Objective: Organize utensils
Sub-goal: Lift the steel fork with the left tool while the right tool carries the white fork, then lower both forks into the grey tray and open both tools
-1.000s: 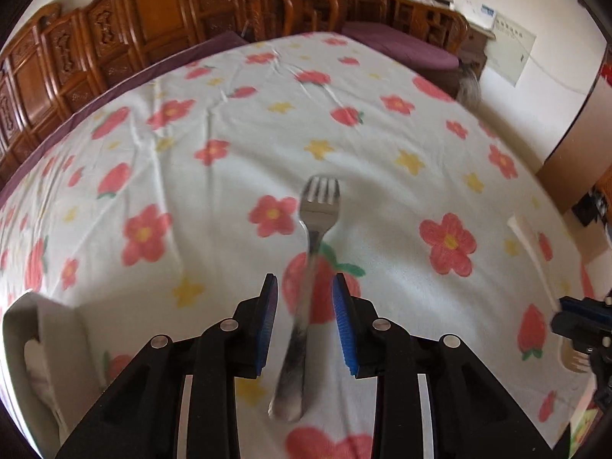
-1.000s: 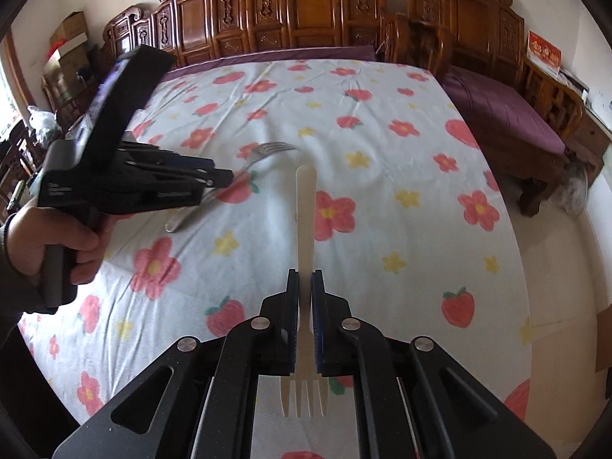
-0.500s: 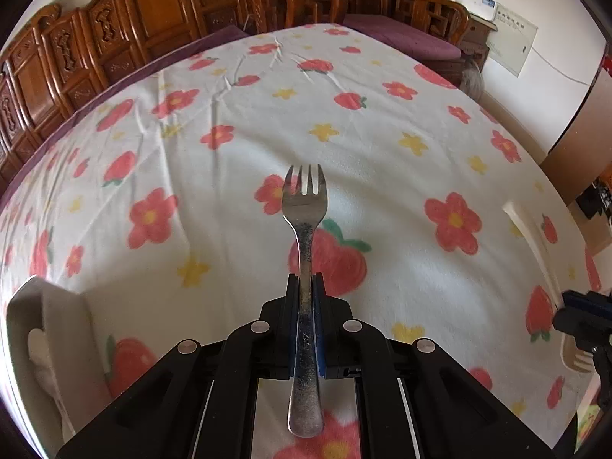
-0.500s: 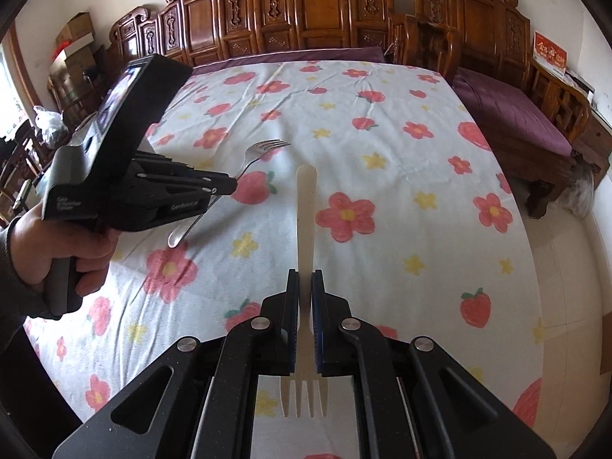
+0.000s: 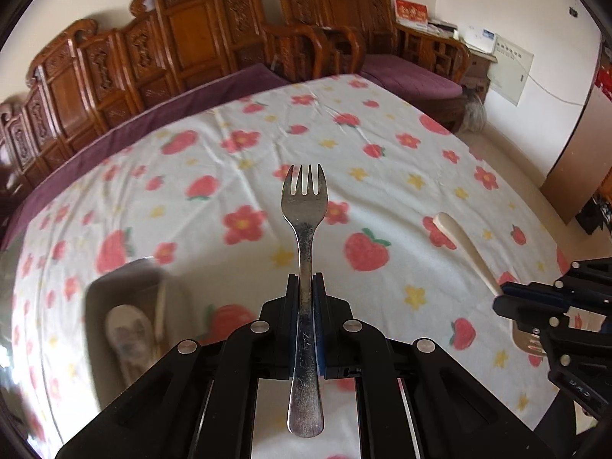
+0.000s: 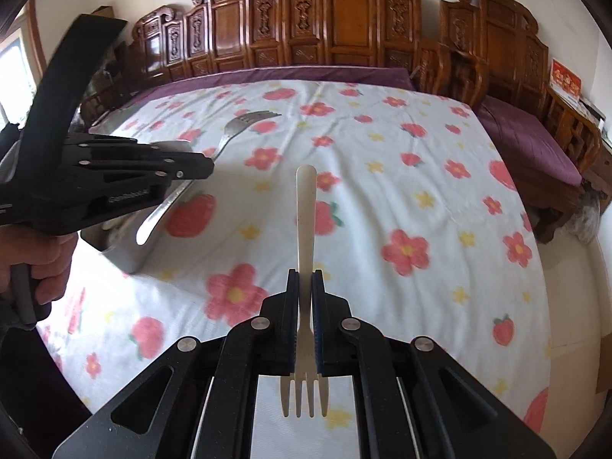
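The left gripper [image 5: 306, 287] had its fingers clamped on a metal fork [image 5: 304, 206], tines pointing away, held above the floral cloth [image 5: 382, 160]. The right gripper [image 6: 305, 287] pinched a cream plastic fork [image 6: 306, 206], tines toward the camera. A grey tray [image 5: 95, 298] sat at left.

Each camera sits just behind its own tool and looks forward and steeply down along the fingers at a flowered cloth [image 5: 237, 267] close below. The left wrist view faces the far edge lined by carved wooden benches [image 5: 183, 46], angled toward the far right corner. The right wrist view faces that far edge squarely. Both share the cloth's middle; each catches the other tool at its side: right tool [image 5: 501, 302], left tool [image 6: 206, 170].
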{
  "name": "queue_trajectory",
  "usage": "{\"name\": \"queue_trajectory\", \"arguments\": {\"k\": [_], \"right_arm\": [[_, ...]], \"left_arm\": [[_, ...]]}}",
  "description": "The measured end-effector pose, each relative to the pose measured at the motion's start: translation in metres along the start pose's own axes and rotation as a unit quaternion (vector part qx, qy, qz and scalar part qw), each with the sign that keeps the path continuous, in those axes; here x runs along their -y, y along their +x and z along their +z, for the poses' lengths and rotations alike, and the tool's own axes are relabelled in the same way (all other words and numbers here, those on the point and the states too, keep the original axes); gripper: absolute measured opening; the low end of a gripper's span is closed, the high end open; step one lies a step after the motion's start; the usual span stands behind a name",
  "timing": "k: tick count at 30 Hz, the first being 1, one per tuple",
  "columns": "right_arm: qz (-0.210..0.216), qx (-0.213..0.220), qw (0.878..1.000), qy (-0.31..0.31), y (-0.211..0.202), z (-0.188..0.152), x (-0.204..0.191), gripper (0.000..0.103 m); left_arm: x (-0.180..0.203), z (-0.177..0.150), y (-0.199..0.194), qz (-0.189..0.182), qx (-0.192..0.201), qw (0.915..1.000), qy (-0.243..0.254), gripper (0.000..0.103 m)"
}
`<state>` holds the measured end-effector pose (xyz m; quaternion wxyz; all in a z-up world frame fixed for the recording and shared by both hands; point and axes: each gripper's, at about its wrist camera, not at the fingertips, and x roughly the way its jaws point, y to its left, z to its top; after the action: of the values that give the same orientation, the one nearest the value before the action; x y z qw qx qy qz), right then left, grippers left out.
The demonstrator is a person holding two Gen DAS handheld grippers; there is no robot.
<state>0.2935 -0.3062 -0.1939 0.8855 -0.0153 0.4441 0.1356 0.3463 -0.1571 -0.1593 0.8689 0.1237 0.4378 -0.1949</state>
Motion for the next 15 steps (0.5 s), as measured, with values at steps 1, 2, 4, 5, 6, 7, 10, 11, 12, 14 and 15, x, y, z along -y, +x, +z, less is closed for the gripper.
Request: {"name": "queue_trajectory", "arguments": {"k": [1, 2, 4, 5, 6, 7, 10, 11, 12, 14, 15], "right_arm": [[0.003, 0.002, 1.000, -0.003, 0.000, 0.002, -0.006, 0.008], [0.005, 0.004, 1.000, -0.006, -0.001, 0.005, -0.012, 0.008], [0.012, 0.007, 1.000, -0.013, -0.001, 0.011, -0.026, 0.008], [0.015, 0.008, 1.000, -0.016, 0.000, 0.013, -0.032, 0.008], [0.017, 0.008, 1.000, -0.018, 0.000, 0.016, -0.037, 0.008], [0.021, 0.009, 1.000, -0.019, 0.001, 0.018, -0.043, 0.008], [0.035, 0.009, 0.999, -0.021, 0.006, 0.024, -0.060, 0.008], [0.040, 0.009, 0.999, -0.021, 0.008, 0.025, -0.067, 0.008], [0.044, 0.009, 0.999, -0.023, 0.009, 0.027, -0.074, 0.008], [0.054, 0.009, 0.998, -0.028, 0.013, 0.032, -0.088, 0.008], [0.056, 0.009, 0.998, -0.029, 0.016, 0.035, -0.093, 0.008]], "left_arm": [[-0.006, -0.002, -0.006, 0.004, 0.003, 1.0000, -0.002, 0.006], [-0.010, -0.004, -0.011, 0.007, 0.006, 1.0000, -0.005, 0.006], [-0.023, -0.011, -0.023, 0.012, 0.010, 0.9998, -0.013, 0.007], [-0.029, -0.014, -0.028, 0.015, 0.012, 0.9997, -0.017, 0.007], [-0.034, -0.017, -0.031, 0.017, 0.013, 0.9996, -0.019, 0.007], [-0.039, -0.020, -0.034, 0.019, 0.014, 0.9995, -0.023, 0.007], [-0.059, -0.032, -0.040, 0.024, 0.015, 0.9988, -0.040, 0.007], [-0.065, -0.036, -0.040, 0.025, 0.015, 0.9986, -0.043, 0.007], [-0.072, -0.040, -0.039, 0.027, 0.013, 0.9984, -0.048, 0.007], [-0.086, -0.048, -0.035, 0.032, 0.008, 0.9977, -0.059, 0.007], [-0.094, -0.053, -0.032, 0.035, 0.004, 0.9972, -0.066, 0.007]]}}
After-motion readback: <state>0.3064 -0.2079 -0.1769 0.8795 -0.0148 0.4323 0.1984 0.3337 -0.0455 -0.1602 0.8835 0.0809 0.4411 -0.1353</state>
